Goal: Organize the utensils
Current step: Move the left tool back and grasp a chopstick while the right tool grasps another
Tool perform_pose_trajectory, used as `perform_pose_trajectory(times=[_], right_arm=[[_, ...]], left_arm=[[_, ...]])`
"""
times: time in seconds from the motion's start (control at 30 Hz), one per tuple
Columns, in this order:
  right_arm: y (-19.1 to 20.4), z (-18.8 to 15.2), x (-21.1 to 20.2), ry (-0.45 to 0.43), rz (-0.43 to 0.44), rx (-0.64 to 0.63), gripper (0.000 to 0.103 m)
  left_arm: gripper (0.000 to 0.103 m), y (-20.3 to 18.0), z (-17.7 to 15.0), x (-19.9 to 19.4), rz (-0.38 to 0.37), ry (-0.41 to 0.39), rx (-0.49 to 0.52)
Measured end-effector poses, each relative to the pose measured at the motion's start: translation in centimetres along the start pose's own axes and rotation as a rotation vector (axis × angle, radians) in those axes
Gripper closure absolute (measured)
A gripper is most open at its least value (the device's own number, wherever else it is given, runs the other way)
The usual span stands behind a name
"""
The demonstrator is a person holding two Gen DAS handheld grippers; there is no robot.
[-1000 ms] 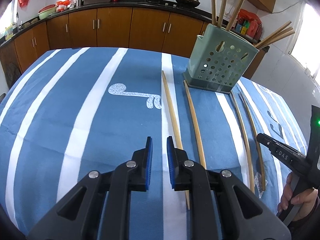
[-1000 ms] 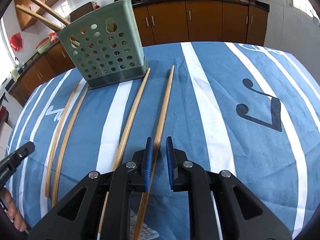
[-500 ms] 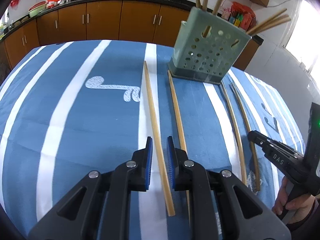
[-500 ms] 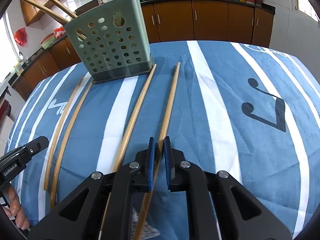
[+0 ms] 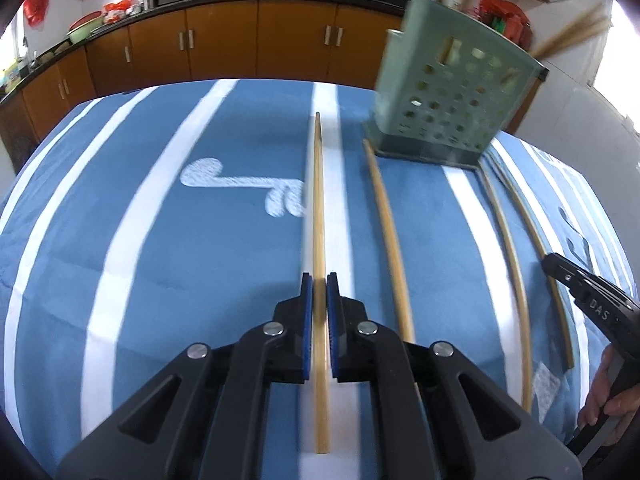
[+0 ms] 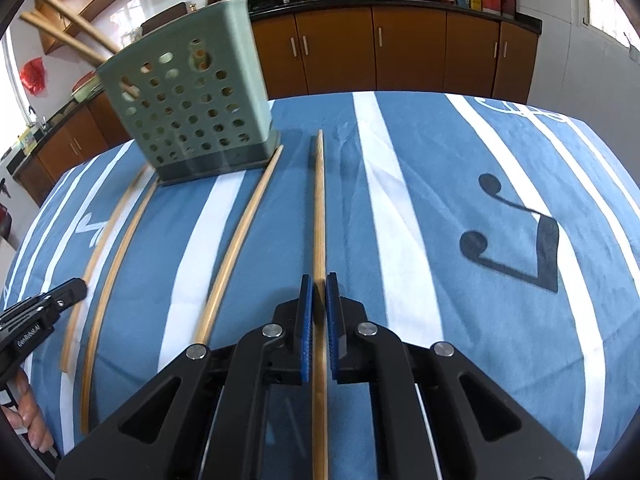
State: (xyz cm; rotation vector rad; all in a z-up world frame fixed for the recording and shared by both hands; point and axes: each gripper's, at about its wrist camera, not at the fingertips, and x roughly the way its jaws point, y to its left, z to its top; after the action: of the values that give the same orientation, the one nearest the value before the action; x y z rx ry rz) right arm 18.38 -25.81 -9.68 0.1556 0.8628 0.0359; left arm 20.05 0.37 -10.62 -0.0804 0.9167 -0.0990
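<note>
A green perforated utensil holder (image 5: 452, 96) stands on the blue striped tablecloth with several wooden chopsticks upright in it; it also shows in the right wrist view (image 6: 188, 116). Several long chopsticks lie on the cloth in front of it. My left gripper (image 5: 319, 280) is shut on one chopstick (image 5: 318, 200), which runs straight ahead between the pads. My right gripper (image 6: 319, 282) is shut on another chopstick (image 6: 319, 208), its far tip slightly raised with a shadow beside it. A further chopstick (image 6: 240, 240) lies left of it.
Two curved chopsticks (image 5: 516, 264) lie at the right of the left wrist view, near the other hand's gripper (image 5: 592, 300). Brown kitchen cabinets (image 5: 256, 40) and a counter with pans stand behind the table. The cloth (image 6: 500, 300) has a black music-note print at right.
Both grippers have closed onto a chopstick each. The left gripper slid sideways until its chopstick lay centred between the pads. The right chopstick's tip has lifted slightly off the cloth.
</note>
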Motion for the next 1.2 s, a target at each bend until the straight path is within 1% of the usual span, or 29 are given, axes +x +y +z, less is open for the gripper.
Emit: perform_pose_trajectory(times=[0.17, 0.27, 0.33, 0.4, 0.53, 0.67, 1.2], right_arm=[[-0.5, 1.5, 1.2, -0.013, -0.019, 0.01, 0.096], [-0.7, 1.9, 1.5, -0.01, -0.008, 0.016, 0.095], [-0.8, 1.8, 1.2, -0.002, 0.01, 0.02, 0.095], [-0.8, 1.3, 0.8, 0.0, 0.018, 0.014, 0.095], [-0.7, 0.2, 0.1, -0.001, 0.011, -0.013, 0.095], [-0.5, -0.1, -0.1, -0.005, 0.001, -0.024, 0.095], [-0.1, -0.2, -0.2, -0.003, -0.018, -0.032, 0.093]], left_arm=[[0.095, 1.7, 1.3, 0.7, 0.033, -0.01, -0.067], [0.095, 2.0, 1.7, 0.8, 0.026, -0.01, -0.075], [0.093, 2.2, 1.8, 0.7, 0.004, -0.004, -0.072], [0.092, 2.4, 1.6, 0.5, -0.001, -0.005, -0.061], [0.089, 2.4, 1.2, 0.2, 0.014, -0.013, -0.018], [0.087, 2.0, 0.7, 0.0, 0.031, -0.035, 0.027], [0.086, 2.0, 0.7, 0.0, 0.026, -0.034, 0.023]])
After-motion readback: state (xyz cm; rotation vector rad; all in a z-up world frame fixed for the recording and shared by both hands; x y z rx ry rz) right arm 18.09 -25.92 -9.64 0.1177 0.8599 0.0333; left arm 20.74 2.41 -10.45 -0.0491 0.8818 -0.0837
